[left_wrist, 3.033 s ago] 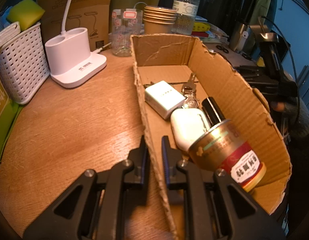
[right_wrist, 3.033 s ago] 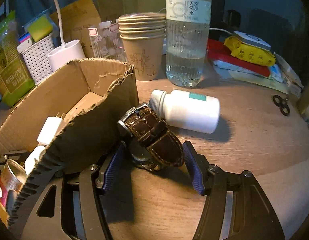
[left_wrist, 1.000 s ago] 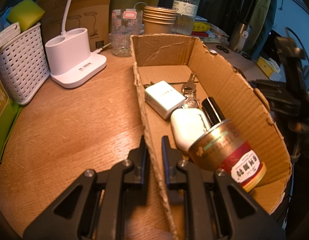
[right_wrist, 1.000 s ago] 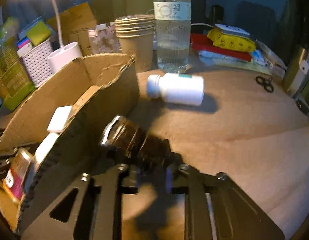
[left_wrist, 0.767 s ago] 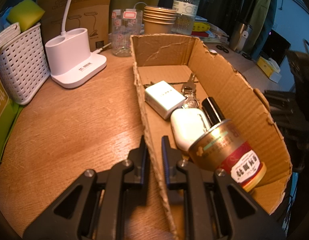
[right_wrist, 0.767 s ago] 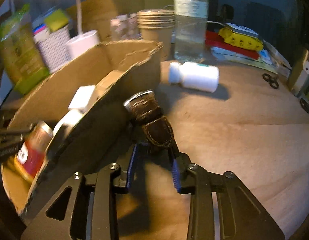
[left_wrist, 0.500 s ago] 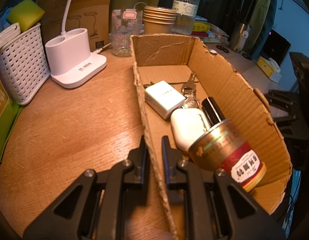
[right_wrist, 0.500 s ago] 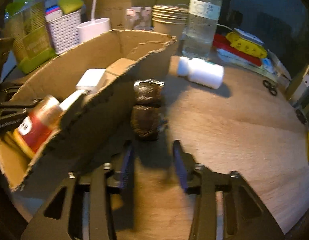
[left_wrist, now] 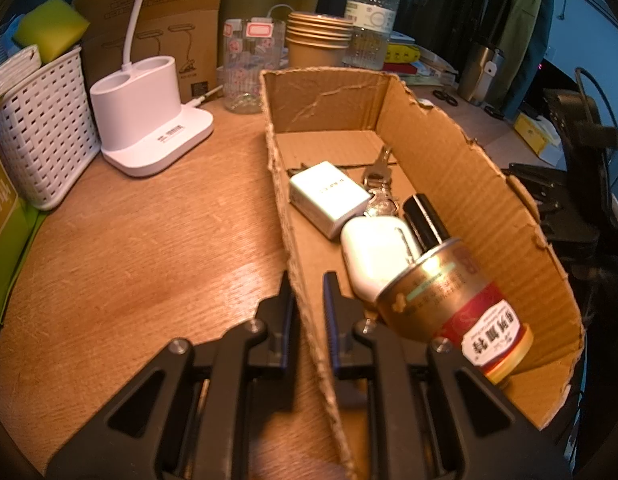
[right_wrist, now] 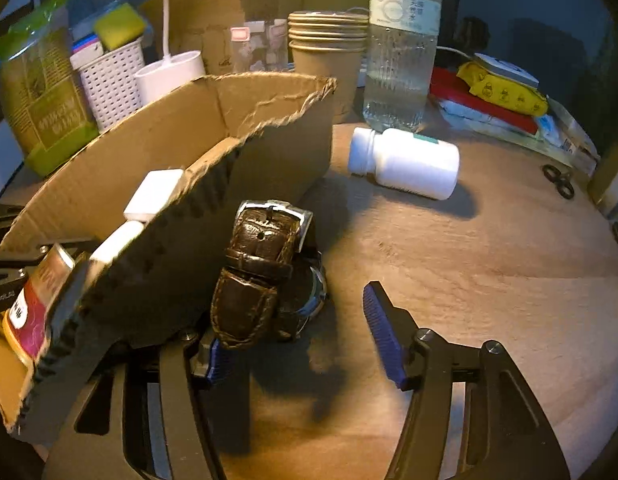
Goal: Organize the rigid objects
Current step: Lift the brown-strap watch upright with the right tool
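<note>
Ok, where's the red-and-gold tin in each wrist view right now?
Left wrist: red-and-gold tin lies lower right, inside the cardboard box, against the white case.
Right wrist: the tin shows at far left, behind the box wall.
Shared landmark: stacked paper cups.

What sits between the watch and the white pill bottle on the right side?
Nothing: in the right wrist view, only bare wooden table lies between the watch and the white pill bottle. The cardboard box stands to the watch's other side.
</note>
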